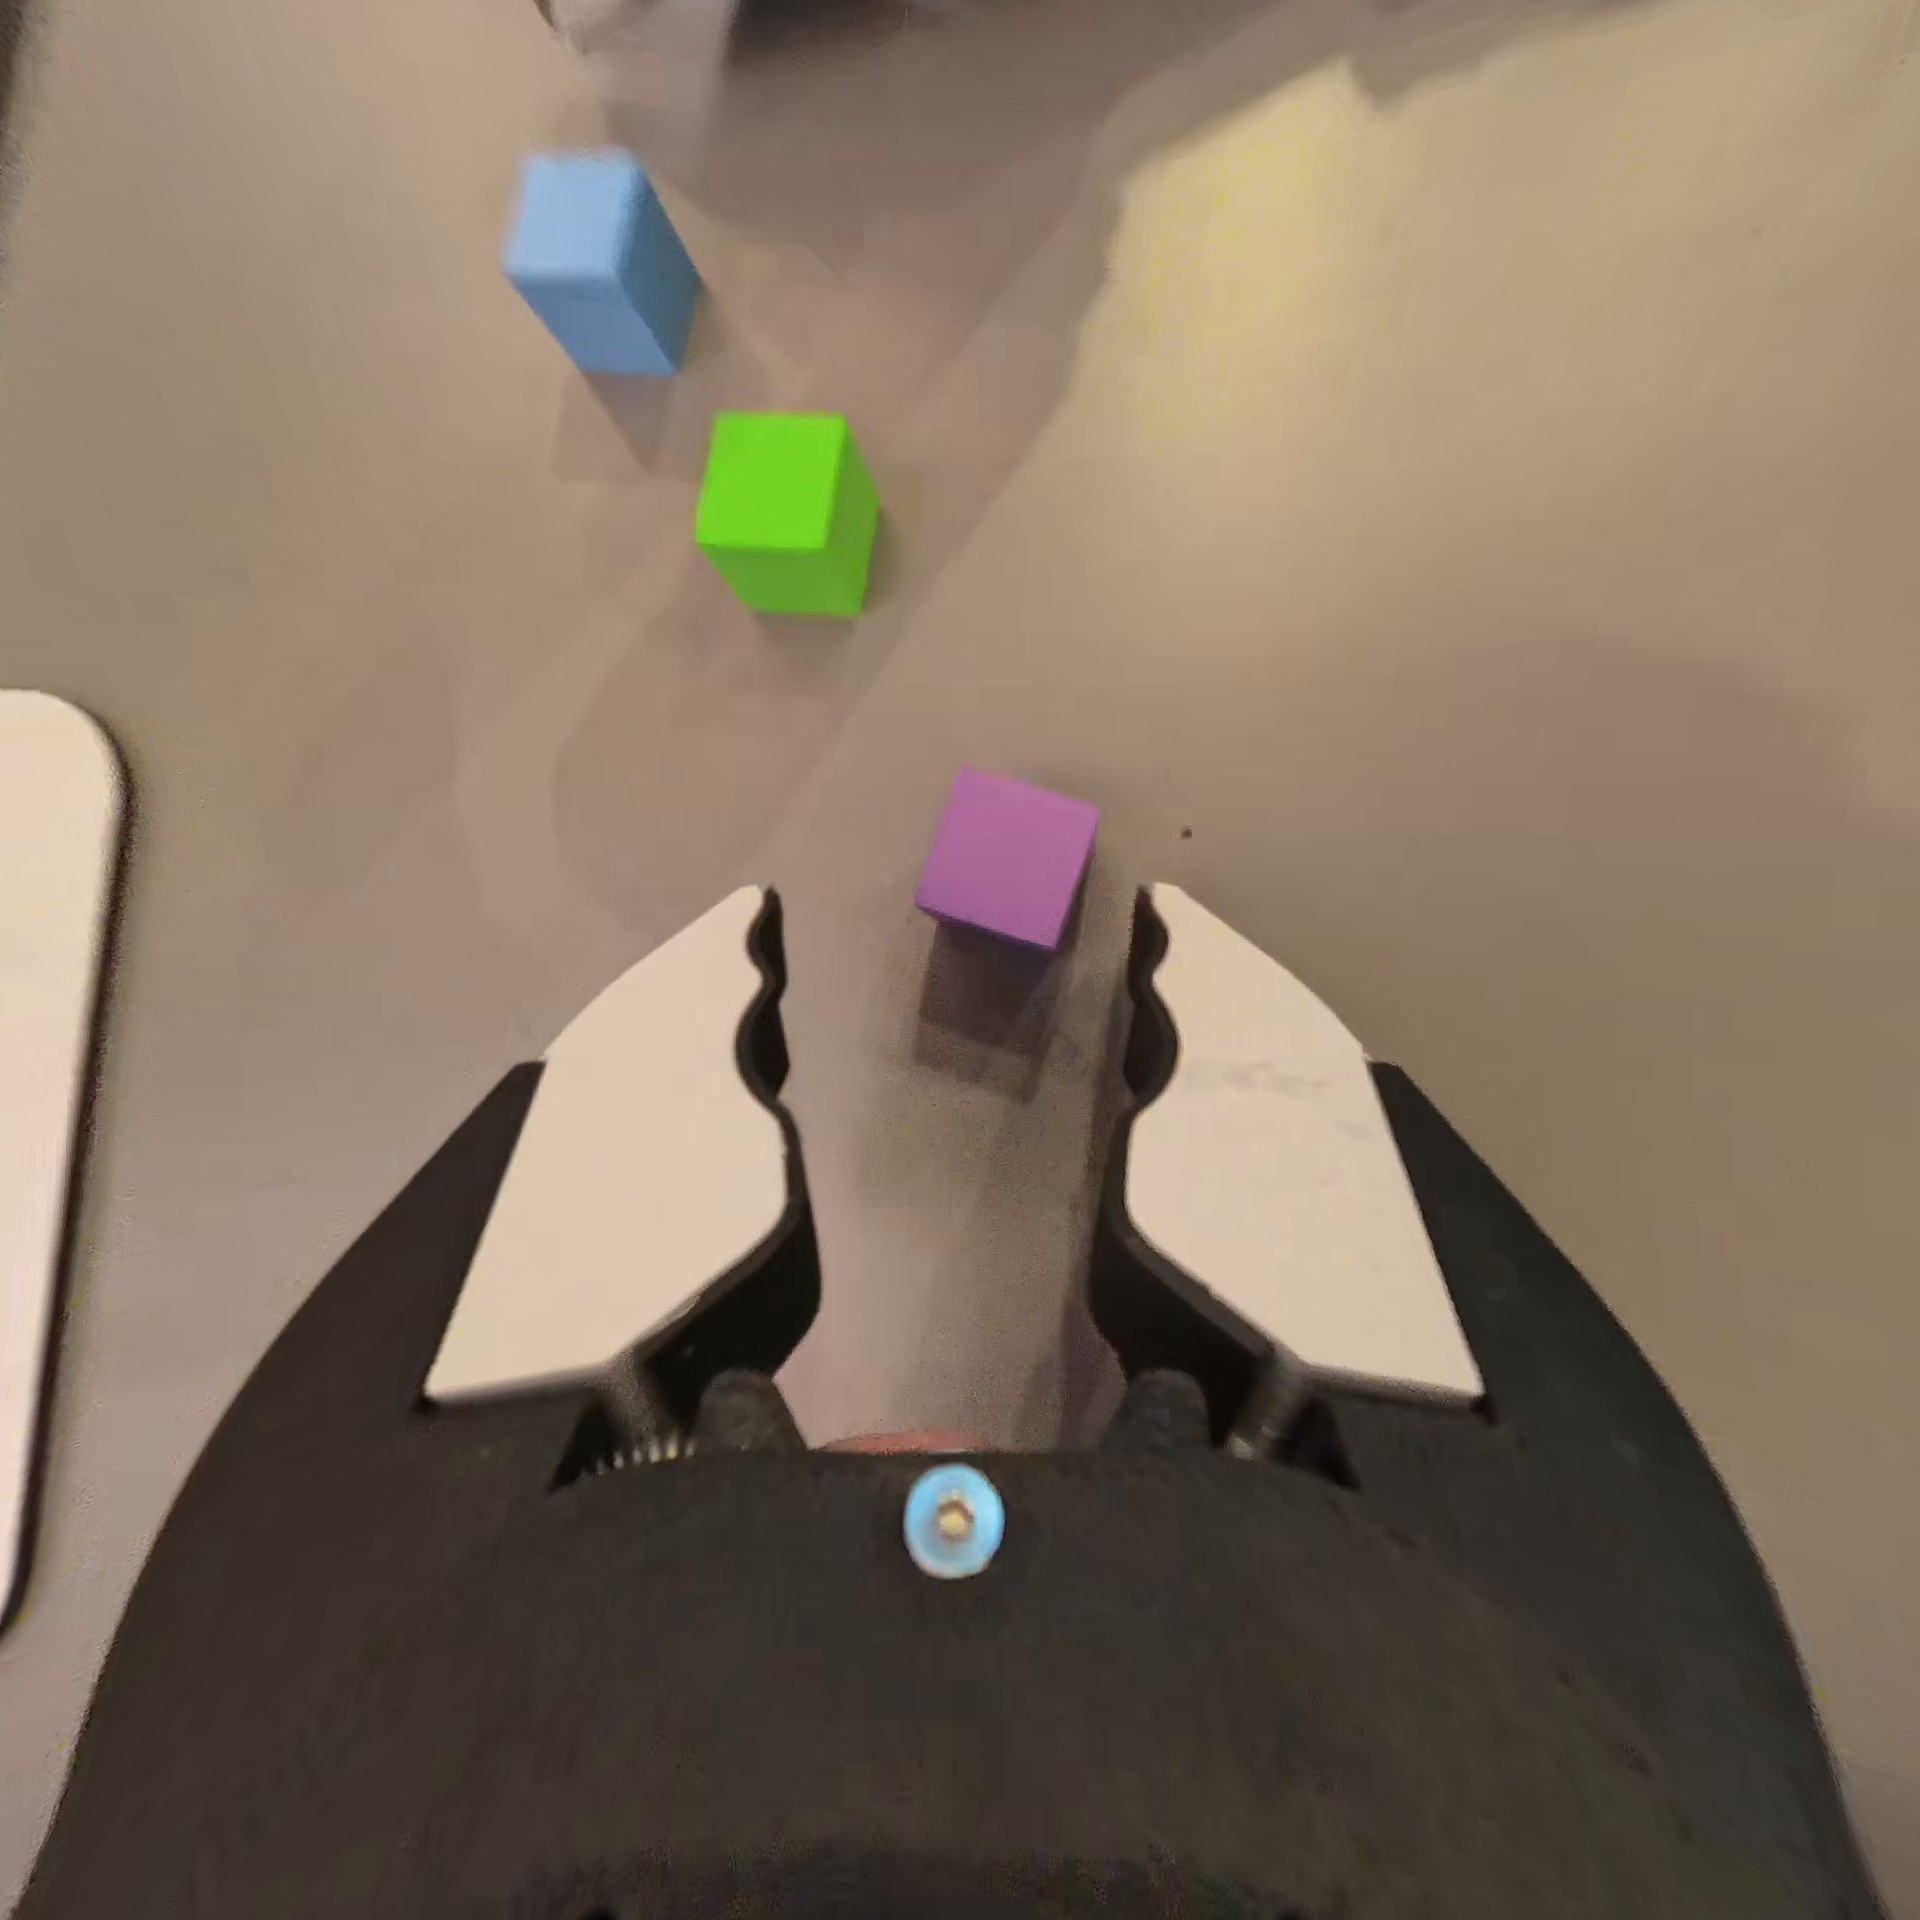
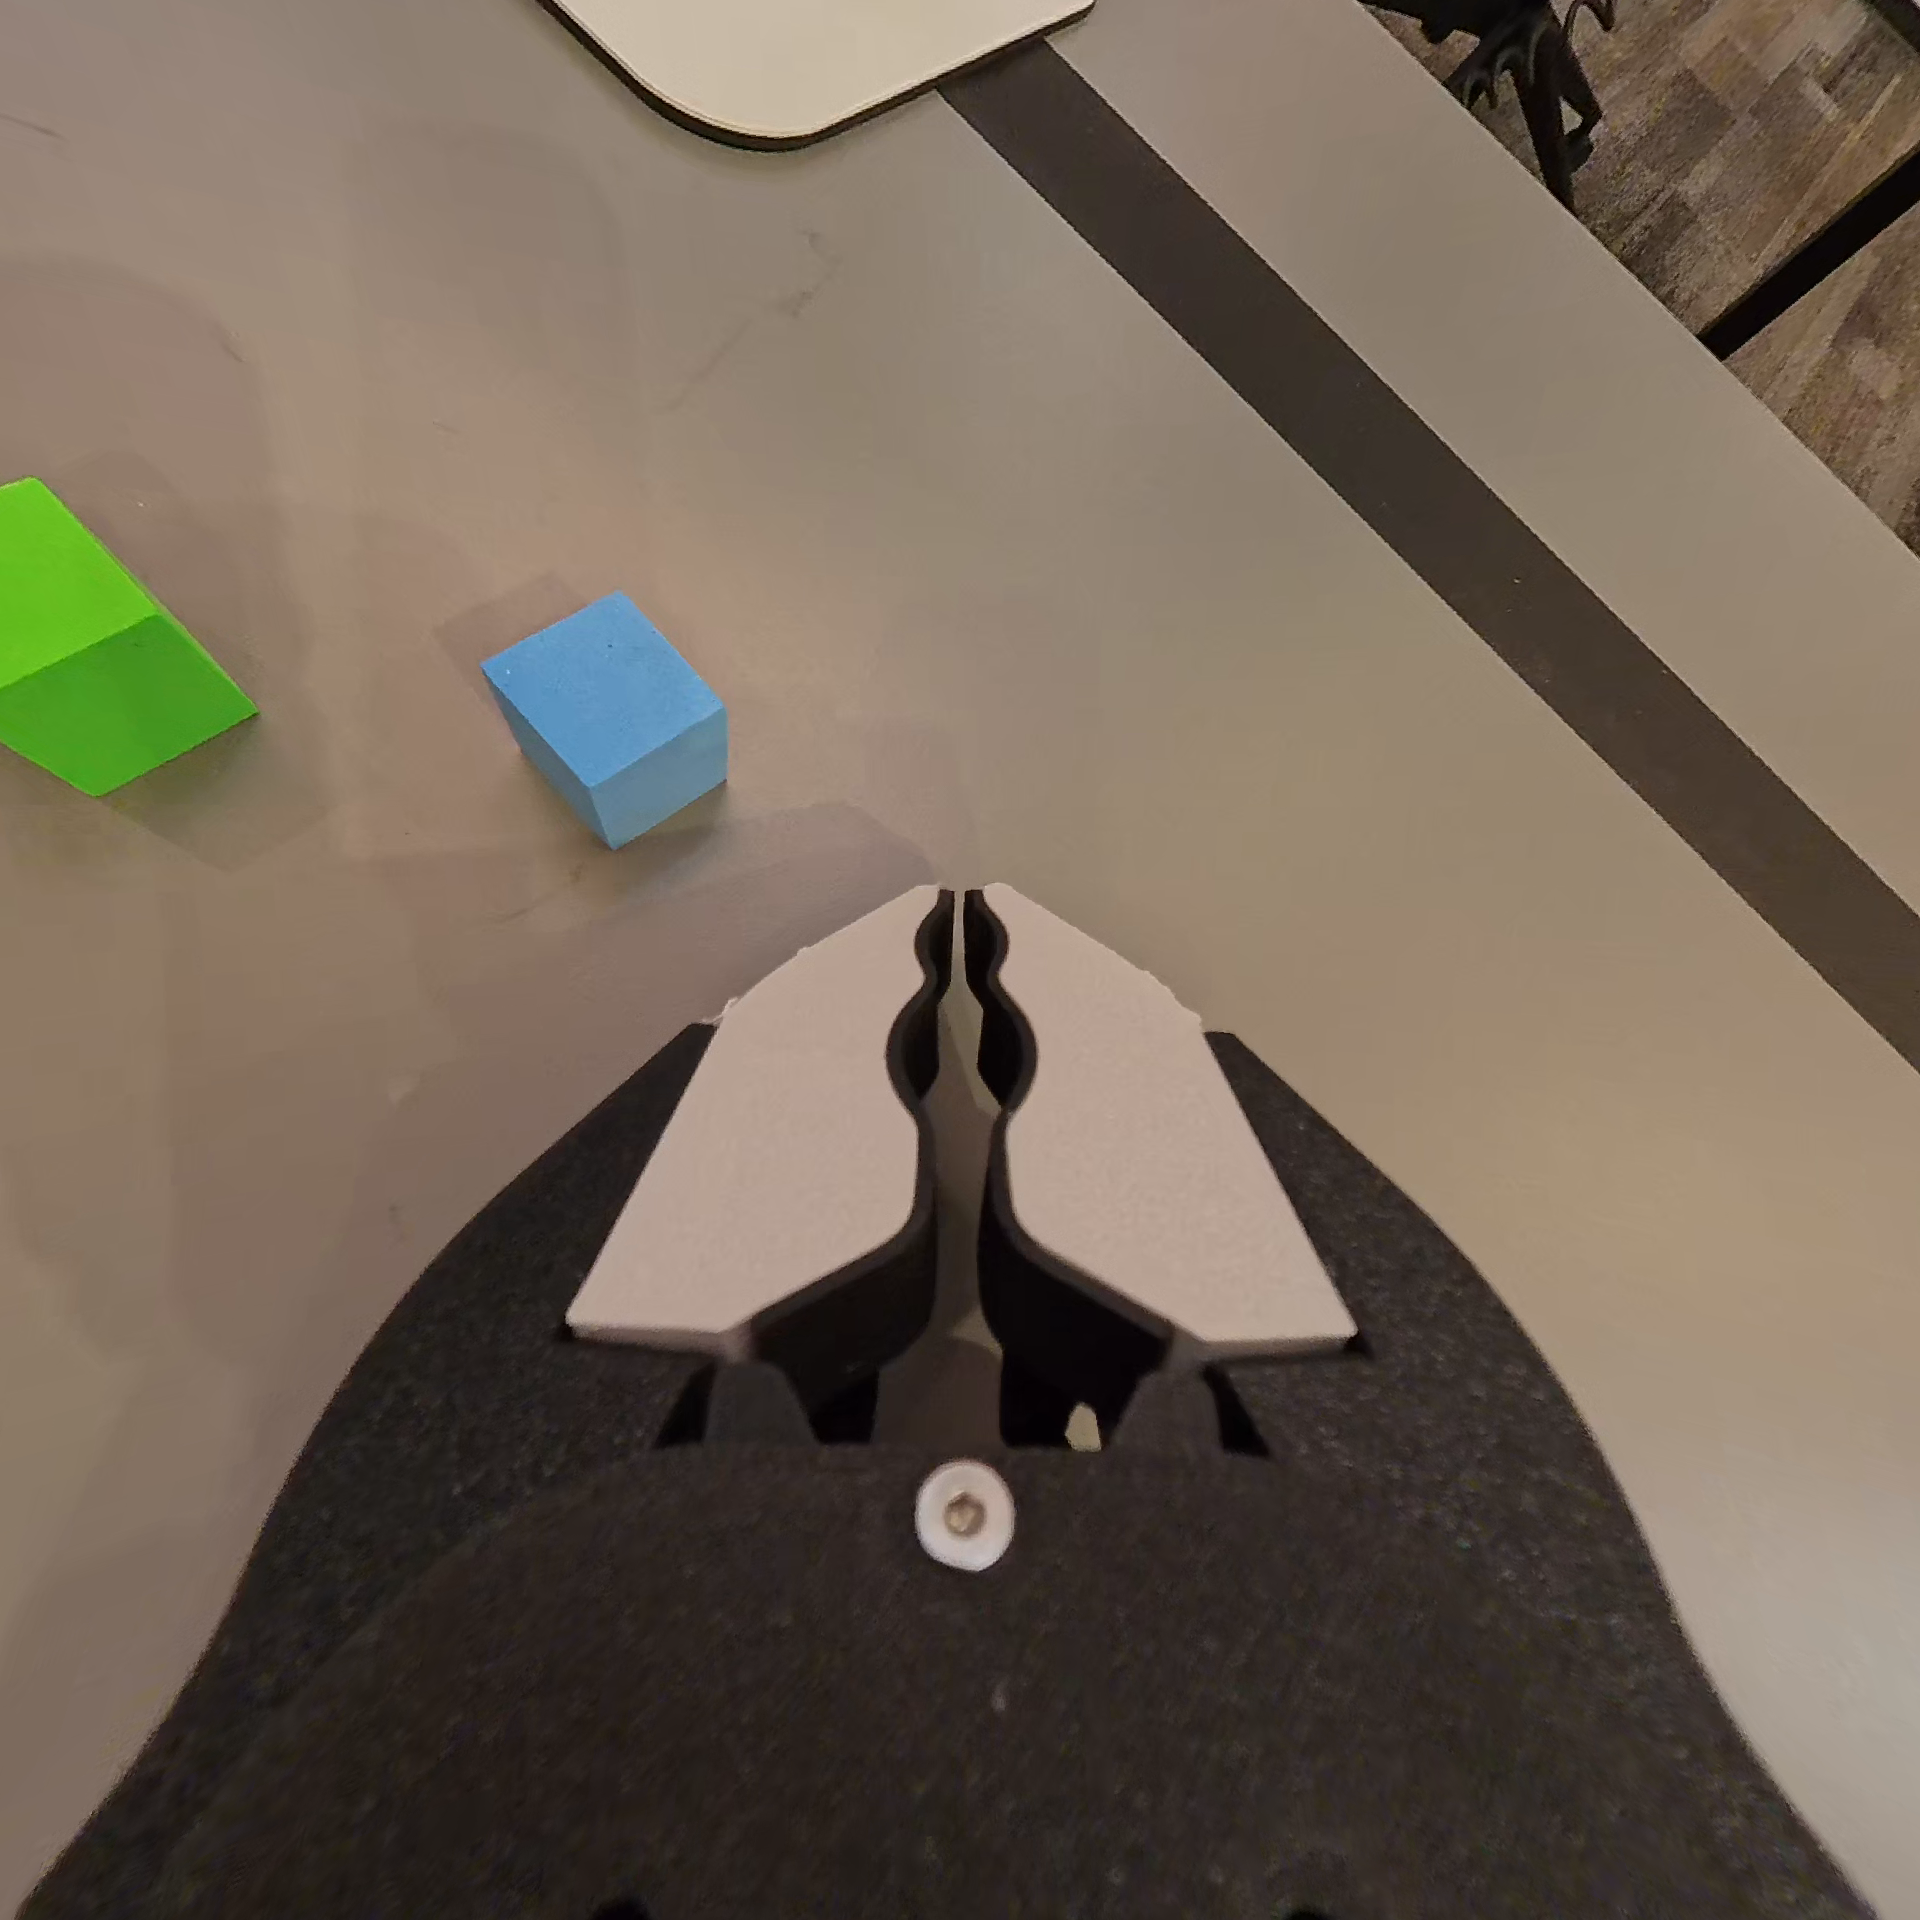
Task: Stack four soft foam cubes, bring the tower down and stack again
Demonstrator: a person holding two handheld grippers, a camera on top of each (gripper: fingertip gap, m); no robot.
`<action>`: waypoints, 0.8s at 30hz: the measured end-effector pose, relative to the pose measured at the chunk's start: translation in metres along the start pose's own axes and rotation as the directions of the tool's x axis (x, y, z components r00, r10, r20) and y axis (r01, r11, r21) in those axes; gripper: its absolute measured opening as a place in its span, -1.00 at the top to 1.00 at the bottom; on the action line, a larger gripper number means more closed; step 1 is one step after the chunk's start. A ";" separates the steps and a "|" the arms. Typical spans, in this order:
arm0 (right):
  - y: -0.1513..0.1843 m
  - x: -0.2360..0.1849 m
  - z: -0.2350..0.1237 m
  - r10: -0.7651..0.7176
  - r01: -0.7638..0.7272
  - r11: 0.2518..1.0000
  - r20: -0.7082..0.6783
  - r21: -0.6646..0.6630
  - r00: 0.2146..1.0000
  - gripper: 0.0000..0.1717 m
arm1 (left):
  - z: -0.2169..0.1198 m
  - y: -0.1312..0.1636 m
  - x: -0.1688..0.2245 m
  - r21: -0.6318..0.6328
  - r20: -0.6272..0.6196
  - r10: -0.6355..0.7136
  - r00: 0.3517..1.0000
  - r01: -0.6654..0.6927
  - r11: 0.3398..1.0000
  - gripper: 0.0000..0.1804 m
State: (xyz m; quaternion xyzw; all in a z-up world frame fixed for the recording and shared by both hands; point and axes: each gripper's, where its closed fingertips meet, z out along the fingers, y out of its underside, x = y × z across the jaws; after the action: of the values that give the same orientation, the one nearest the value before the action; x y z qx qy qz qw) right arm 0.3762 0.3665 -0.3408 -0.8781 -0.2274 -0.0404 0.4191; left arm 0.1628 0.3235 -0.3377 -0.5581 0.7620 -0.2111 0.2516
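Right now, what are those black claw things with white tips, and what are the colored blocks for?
Those are two grabbing tools that a person holds, one in each hand. Each has a camera looking along its two fingers, so each picture is one tool's own view. The left gripper has its fingers spread apart, holding nothing, with a purple cube on the table just ahead. Farther off lie a green cube and a blue cube. The right gripper has its fingers closed together, with nothing between them. The foam cubes are for stacking; none is stacked now. A white board lies nearby.
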 end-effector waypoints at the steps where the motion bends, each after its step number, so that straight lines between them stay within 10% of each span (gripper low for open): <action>1: 0.000 0.000 0.000 0.000 0.000 1.000 0.000 0.000 1.000 0.98 | 0.006 0.003 0.001 -0.021 -0.010 0.009 1.000 -0.009 1.000 0.40; 7: 0.000 0.000 0.000 -0.002 0.002 1.000 -0.001 0.001 1.000 0.98 | -0.002 -0.005 0.006 0.054 0.018 0.002 1.000 -0.003 0.999 0.69; 14: 0.000 0.000 0.000 0.001 -0.001 1.000 0.003 0.000 1.000 0.98 | -0.144 0.038 -0.006 0.257 0.115 -0.162 0.980 0.129 0.958 0.69; 19: 0.000 0.000 0.000 -0.001 0.001 1.000 0.002 0.000 1.000 0.98 | -0.267 0.134 -0.088 0.338 0.467 -0.460 0.755 0.328 0.882 0.69; 24: 0.000 0.000 0.000 -0.002 0.002 1.000 0.001 0.000 1.000 0.98 | -0.281 0.214 -0.135 0.298 0.493 -0.634 0.596 0.569 0.766 0.69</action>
State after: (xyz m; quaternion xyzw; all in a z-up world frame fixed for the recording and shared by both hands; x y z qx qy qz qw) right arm 0.3758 0.3666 -0.3411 -0.8778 -0.2284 -0.0405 0.4191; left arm -0.1369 0.5262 -0.2260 -0.8037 0.4047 -0.1491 0.4099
